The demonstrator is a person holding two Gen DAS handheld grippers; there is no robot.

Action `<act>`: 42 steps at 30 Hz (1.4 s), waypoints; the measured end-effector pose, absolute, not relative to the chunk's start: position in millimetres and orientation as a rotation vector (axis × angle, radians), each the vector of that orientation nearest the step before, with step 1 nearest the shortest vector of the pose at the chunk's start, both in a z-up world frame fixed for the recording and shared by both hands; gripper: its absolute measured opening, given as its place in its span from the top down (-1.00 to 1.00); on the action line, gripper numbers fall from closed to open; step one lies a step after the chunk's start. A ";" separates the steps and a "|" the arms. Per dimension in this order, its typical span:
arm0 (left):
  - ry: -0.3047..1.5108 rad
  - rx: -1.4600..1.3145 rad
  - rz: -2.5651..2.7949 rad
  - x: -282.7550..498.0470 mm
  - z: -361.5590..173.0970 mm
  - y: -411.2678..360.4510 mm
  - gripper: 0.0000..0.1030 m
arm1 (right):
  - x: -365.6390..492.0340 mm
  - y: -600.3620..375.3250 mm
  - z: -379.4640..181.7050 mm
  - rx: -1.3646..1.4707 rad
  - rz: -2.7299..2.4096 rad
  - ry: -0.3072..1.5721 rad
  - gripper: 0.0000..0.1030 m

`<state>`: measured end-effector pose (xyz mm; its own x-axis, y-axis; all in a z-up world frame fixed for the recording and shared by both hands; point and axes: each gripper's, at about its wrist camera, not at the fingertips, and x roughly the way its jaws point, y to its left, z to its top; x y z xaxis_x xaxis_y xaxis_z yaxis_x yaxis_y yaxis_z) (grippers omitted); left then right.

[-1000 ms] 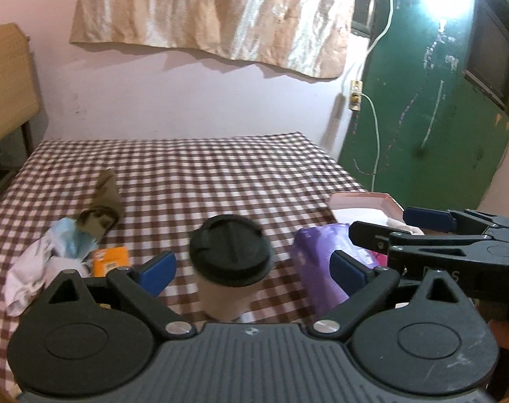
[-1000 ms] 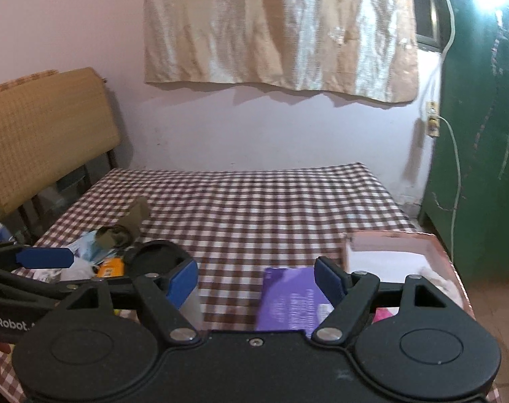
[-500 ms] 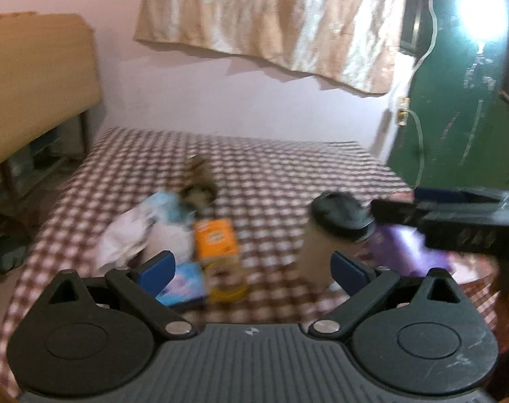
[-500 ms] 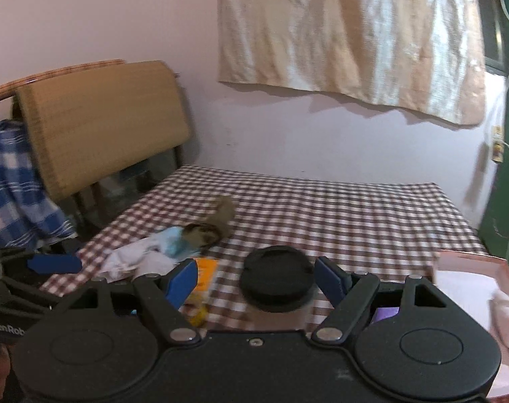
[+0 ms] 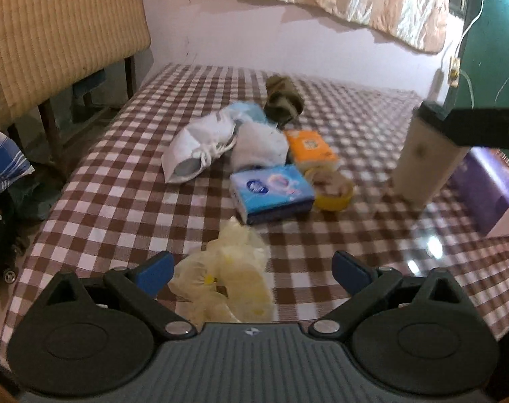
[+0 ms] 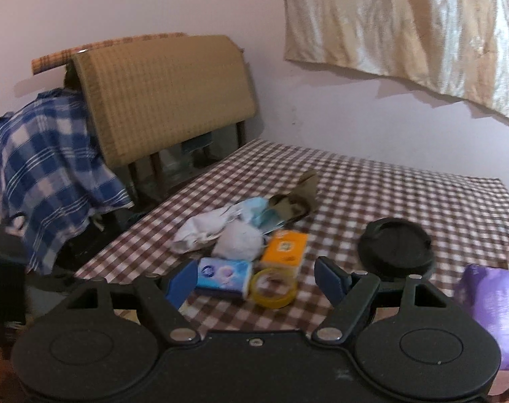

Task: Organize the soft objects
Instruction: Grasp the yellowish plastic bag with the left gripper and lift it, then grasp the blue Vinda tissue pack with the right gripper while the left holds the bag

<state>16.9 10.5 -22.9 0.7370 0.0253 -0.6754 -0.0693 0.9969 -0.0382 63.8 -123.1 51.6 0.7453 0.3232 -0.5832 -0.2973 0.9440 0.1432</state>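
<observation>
On the checked tablecloth lie soft things: a crumpled yellowish plastic glove (image 5: 227, 272), a white cloth (image 5: 200, 144), a white fluffy ball (image 5: 258, 146), a light blue mask (image 5: 247, 112) and an olive sock (image 5: 283, 100). My left gripper (image 5: 252, 270) is open just above the glove, which lies between its fingers. My right gripper (image 6: 254, 280) is open and empty above the blue tissue pack (image 6: 224, 277) and the tape roll (image 6: 273, 287). The cloth pile (image 6: 221, 231) lies beyond it.
An orange tissue pack (image 5: 310, 149), a blue tissue pack (image 5: 271, 193) and a yellow tape roll (image 5: 333, 189) lie mid-table. A paper cup with a black lid (image 6: 397, 250) and a purple box (image 5: 489, 188) stand to the right. A wicker chair (image 6: 164, 97) with a blue checked cloth (image 6: 43, 168) is at the left.
Both grippers have swung left and tipped down, from the cup and purple box toward the pile of soft things. The glove has come into view under my left gripper.
</observation>
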 end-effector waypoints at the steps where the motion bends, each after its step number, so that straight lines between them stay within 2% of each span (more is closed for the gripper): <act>1: 0.745 -0.057 0.063 18.9 -27.3 12.8 -1.00 | 63.5 -120.5 49.8 0.042 0.347 0.652 -0.75; 3: 0.752 -0.057 0.084 22.9 -35.1 16.9 -0.93 | 65.3 -114.0 45.6 0.046 0.358 0.666 -0.75; 6: 0.755 -0.077 0.096 28.2 -42.3 25.3 -0.38 | 69.2 -104.9 39.2 0.052 0.371 0.693 -0.75; 7: 0.756 -0.082 0.098 30.0 -43.6 27.2 -0.08 | 71.4 -101.6 36.6 0.053 0.374 0.700 -0.75; 10: 0.742 -0.084 0.106 29.0 -41.8 33.0 0.36 | 79.4 -91.2 27.6 0.067 0.384 0.736 -0.75; 13: 0.728 -0.131 0.115 25.0 -37.9 44.6 0.49 | 89.6 -74.9 16.8 0.077 0.395 0.766 -0.75; 24: 0.630 -0.228 0.193 2.0 -0.7 88.0 0.50 | 147.4 -32.3 -32.0 0.120 0.361 0.866 -0.75; 30: 0.629 -0.266 0.190 8.8 -2.4 92.9 0.50 | 164.6 -24.6 -48.4 0.094 0.360 0.879 -0.86; 42: 0.630 -0.300 0.178 12.2 -6.4 100.2 0.50 | 188.8 -21.4 -61.4 -0.045 0.383 0.882 -0.82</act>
